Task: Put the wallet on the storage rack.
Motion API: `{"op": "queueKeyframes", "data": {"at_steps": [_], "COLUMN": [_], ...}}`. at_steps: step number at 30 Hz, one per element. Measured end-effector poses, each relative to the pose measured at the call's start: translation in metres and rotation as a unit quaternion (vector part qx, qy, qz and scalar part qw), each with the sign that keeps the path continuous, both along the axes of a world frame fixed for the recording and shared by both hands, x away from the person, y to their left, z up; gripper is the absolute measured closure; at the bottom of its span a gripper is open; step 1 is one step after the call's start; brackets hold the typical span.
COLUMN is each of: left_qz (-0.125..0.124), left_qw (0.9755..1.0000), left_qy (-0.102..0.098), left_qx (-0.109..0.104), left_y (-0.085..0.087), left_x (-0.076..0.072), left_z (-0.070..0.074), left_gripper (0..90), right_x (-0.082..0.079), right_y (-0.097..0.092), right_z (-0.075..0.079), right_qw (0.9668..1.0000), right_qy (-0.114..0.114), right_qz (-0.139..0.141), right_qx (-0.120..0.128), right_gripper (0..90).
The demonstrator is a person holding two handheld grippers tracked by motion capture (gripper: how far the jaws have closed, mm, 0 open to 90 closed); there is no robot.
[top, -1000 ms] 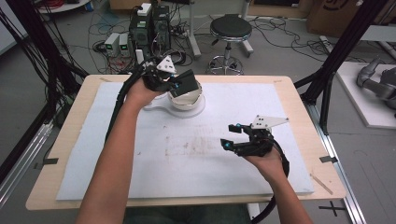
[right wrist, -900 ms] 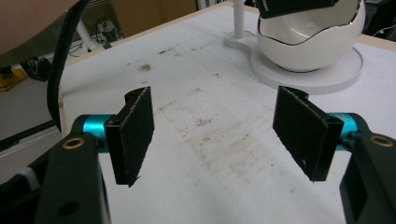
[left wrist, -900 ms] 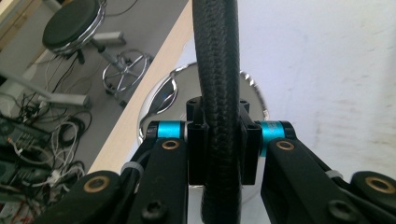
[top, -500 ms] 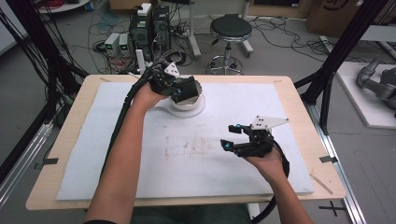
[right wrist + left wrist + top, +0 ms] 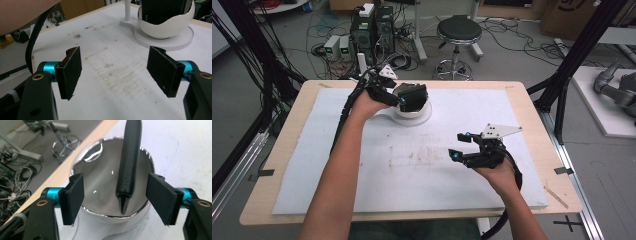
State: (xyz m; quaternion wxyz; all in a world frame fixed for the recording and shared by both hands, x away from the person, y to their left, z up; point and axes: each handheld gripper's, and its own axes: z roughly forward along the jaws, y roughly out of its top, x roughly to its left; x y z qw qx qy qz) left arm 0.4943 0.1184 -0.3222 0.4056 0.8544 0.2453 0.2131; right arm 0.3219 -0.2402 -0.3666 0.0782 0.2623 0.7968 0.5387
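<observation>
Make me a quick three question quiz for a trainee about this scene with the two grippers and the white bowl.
1. True or false: the left gripper is shut on the black pen.
2. Which gripper hovers over the bare mat, away from the white bowl? A) left B) right
3. Fill in: the pen's tip points toward the ____ of the two jaws.

Key: 1 false, its jaws stand open either side of the pen. 2 B, the right gripper. 3 gap.

A round black stool stands on the floor past the far edge of the table. Computer boxes sit beside it with tangled cables. A white mat covers the table.
</observation>
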Motion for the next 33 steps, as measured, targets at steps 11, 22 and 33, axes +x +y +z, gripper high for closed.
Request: {"op": "queueKeyframes", "data": {"at_steps": [11,22,33], "left_qz": [-0.011,-0.016,-0.026], "left_qw": [0.9923,0.9901,0.9853], "left_qy": [-0.045,-0.056,-0.069], "left_qx": [-0.115,-0.127,-0.154], "left_y": [0.046,0.078,0.091], "left_x": [-0.051,-0.095,-0.142], "left_z": [0.024,0.031,0.014], "left_gripper": [22.7,20.3,19.1], "right_x": [-0.001,-0.002,0.000], "right_y": [-0.008,-0.014,-0.015], "right_z": [0.004,0.006,0.006], "right_qw": [0.9996,0.9989,0.9985], "right_qy": [-0.010,-0.017,-0.018], "right_qz": [-0.024,-0.041,-0.048], "right_qx": [0.010,0.017,0.017], "right_gripper": [22.5,21.4,20.9]}}
